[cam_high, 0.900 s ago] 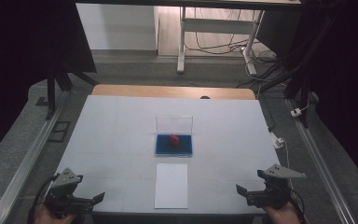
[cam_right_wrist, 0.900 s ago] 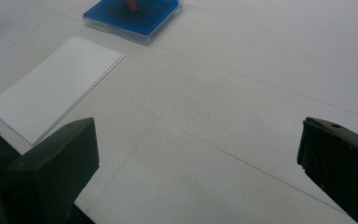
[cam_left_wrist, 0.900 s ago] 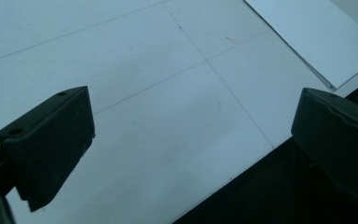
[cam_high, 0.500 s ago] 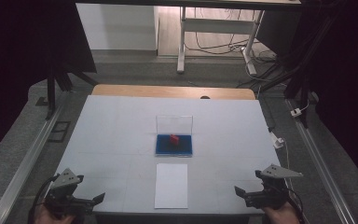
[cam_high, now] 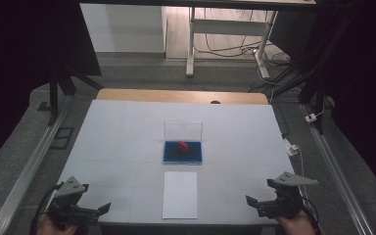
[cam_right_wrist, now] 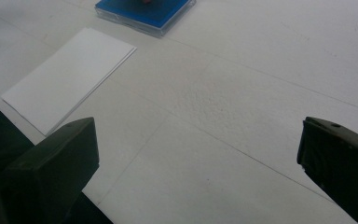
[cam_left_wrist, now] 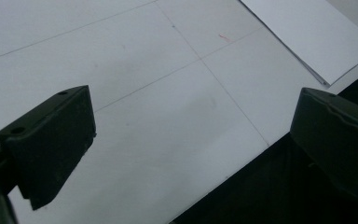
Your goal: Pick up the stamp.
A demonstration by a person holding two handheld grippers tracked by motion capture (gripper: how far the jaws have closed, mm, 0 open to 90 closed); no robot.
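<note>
A clear case (cam_high: 182, 142) stands at the middle of the white table (cam_high: 122, 142), its lid upright behind a blue base (cam_high: 182, 153). A small red thing (cam_high: 182, 146) lies on that base. A white sheet of paper (cam_high: 179, 194) lies just in front of the case. My left gripper (cam_high: 95, 210) is at the near left corner, open and with nothing between its jaws. My right gripper (cam_high: 257, 204) is at the near right, also open with nothing in it. In the left gripper view the gripper (cam_left_wrist: 191, 140) hangs over the table edge. In the right gripper view the gripper (cam_right_wrist: 196, 158) faces the sheet (cam_right_wrist: 70, 79) and the blue base (cam_right_wrist: 144, 11).
A wooden strip (cam_high: 181, 95) runs along the table's far edge. Metal rails (cam_high: 29, 166) flank the table on both sides. A white plug and cable (cam_high: 292, 147) lie off the right edge. A corner of the sheet (cam_left_wrist: 307, 32) shows in the left gripper view.
</note>
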